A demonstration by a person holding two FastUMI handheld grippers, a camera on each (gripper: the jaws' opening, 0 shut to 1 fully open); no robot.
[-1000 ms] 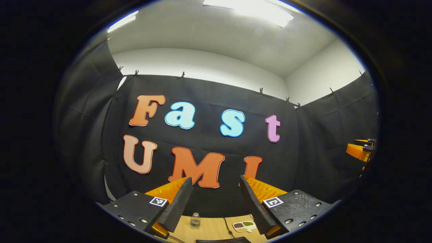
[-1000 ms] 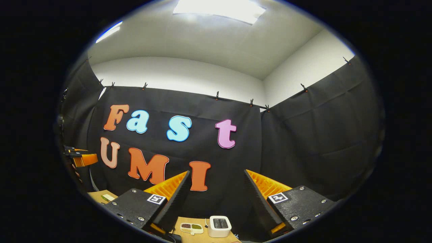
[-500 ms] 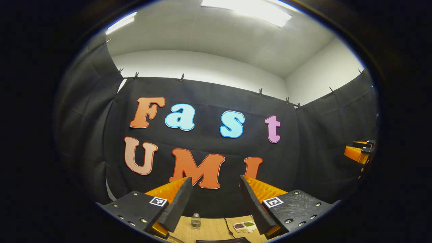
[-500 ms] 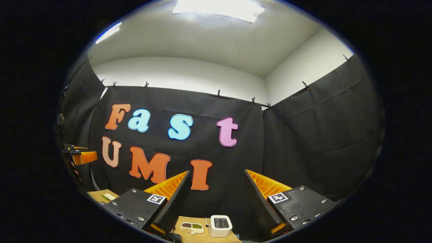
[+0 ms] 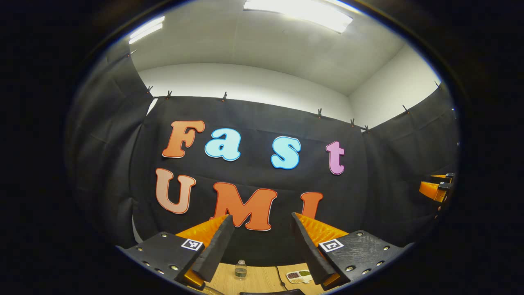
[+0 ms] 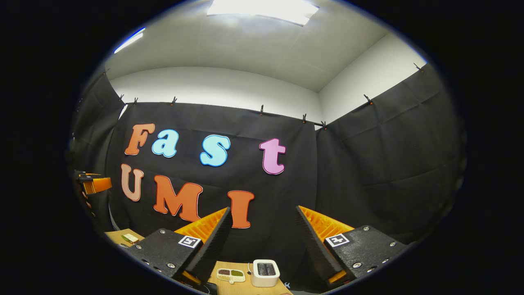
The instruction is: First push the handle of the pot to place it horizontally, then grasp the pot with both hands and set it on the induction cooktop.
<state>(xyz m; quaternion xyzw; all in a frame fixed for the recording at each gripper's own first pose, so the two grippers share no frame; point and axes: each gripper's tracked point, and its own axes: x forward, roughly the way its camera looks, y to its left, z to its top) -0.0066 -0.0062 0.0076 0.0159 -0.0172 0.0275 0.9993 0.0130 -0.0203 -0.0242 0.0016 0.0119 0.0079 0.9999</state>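
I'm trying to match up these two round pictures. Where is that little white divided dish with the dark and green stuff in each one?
Left gripper view: the divided dish lies on the wooden table at the bottom, right of the small bottle.
Right gripper view: the dish sits bottom centre, just left of the white toaster.
Shared landmark: the wooden table.

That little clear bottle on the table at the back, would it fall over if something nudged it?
Probably. The bottle stands upright and looks narrow, so a sideways push may tip it. It seems partly filled, which might steady it somewhat. Once down, its round body would likely roll on the table.
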